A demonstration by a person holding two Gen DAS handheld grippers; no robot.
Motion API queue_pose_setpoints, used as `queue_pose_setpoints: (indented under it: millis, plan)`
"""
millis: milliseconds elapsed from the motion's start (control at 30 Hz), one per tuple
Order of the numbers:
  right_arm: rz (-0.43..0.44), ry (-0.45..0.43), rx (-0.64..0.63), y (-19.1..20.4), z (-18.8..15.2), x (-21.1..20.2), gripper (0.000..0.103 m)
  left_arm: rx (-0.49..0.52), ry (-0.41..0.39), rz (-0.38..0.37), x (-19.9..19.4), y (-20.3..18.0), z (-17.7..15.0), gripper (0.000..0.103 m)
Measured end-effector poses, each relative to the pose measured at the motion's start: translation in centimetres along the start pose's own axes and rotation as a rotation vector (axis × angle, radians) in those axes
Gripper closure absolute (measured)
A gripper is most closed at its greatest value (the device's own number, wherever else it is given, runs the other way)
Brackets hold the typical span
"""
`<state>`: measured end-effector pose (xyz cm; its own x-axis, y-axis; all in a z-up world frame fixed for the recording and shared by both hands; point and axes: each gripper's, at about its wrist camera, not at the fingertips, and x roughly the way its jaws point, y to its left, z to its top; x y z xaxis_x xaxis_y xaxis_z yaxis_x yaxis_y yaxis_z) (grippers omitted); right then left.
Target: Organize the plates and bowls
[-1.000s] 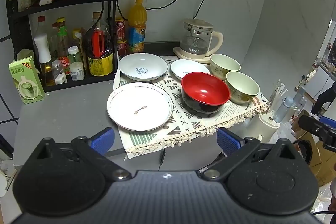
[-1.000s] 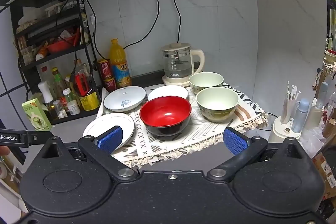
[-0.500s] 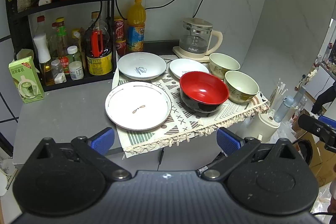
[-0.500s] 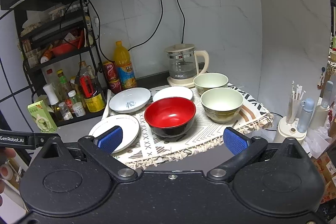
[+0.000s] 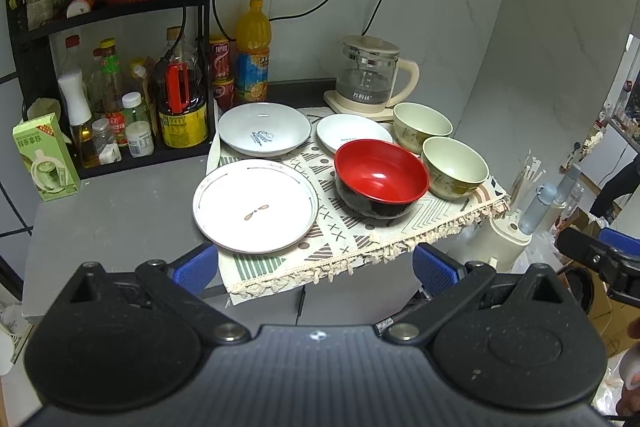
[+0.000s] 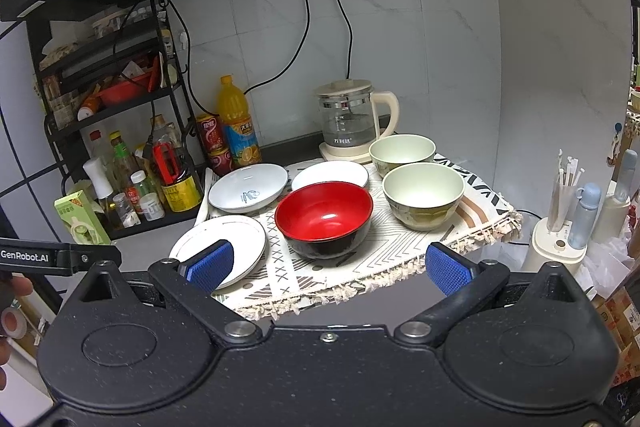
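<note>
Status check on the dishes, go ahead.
Left gripper and right gripper open, empty, short of the mat. Three plates, red bowl, two green bowls all unstacked. Nothing blocking.

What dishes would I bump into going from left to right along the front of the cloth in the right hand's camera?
Flat white round plate → red bowl with a black outside → pale green ceramic bowl.

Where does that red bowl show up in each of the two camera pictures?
Left wrist: red bowl right of centre, beside the big white plate.
Right wrist: red bowl at centre, directly ahead.
Shared landmark: glass kettle behind it by the wall.
</note>
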<state>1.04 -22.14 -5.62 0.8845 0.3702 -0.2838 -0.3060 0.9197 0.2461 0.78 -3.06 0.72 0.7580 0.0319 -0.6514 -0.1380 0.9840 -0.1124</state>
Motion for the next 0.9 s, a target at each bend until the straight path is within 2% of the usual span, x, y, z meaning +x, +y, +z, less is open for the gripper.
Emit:
queue_pose_setpoints:
  millis: [900]
  plan:
    - [-0.007,0.046,-0.004,0.3,0.3,2.4,0.0,-0.032,0.024,0.011,2.0,1.1,0.6,0.001]
